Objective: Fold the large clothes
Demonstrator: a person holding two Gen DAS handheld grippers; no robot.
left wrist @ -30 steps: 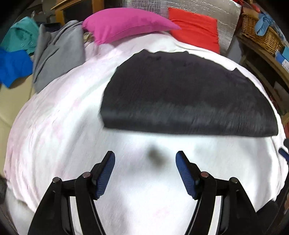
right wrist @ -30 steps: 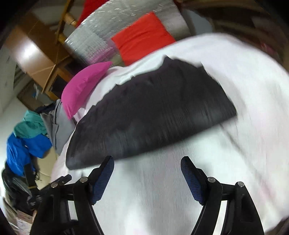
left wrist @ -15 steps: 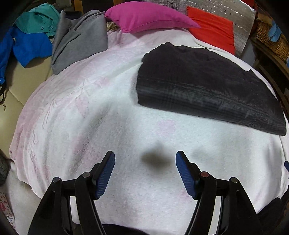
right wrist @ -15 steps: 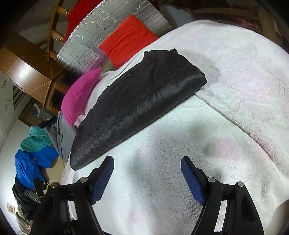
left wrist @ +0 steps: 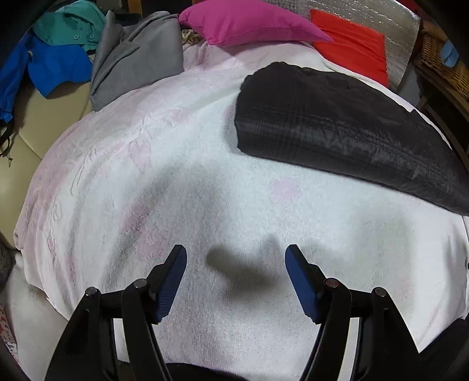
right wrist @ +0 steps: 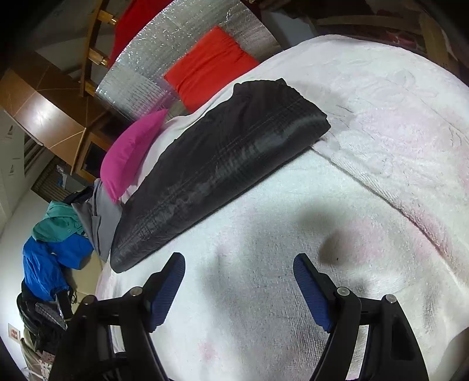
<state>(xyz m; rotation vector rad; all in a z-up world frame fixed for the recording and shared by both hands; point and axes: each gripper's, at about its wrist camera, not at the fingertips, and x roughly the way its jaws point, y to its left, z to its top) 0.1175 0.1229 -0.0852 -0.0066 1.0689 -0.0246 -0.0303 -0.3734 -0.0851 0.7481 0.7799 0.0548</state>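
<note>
The black garment (left wrist: 337, 126) lies folded flat on the white-and-pink towel (left wrist: 164, 164) below the magenta pillow (left wrist: 249, 22), while the left gripper (left wrist: 236, 258) and right gripper (right wrist: 239, 263) both hover over bare towel, jaws spread wide, holding nothing.

Bright, sharp; seemingly overhead light

A folded black garment (right wrist: 222, 164) lies on a white towel-covered bed (right wrist: 381, 123), a pink pillow (right wrist: 132, 152) and red cushion (right wrist: 211, 64) behind it, the right gripper (right wrist: 239, 274) hovering spread and empty above the towel
</note>
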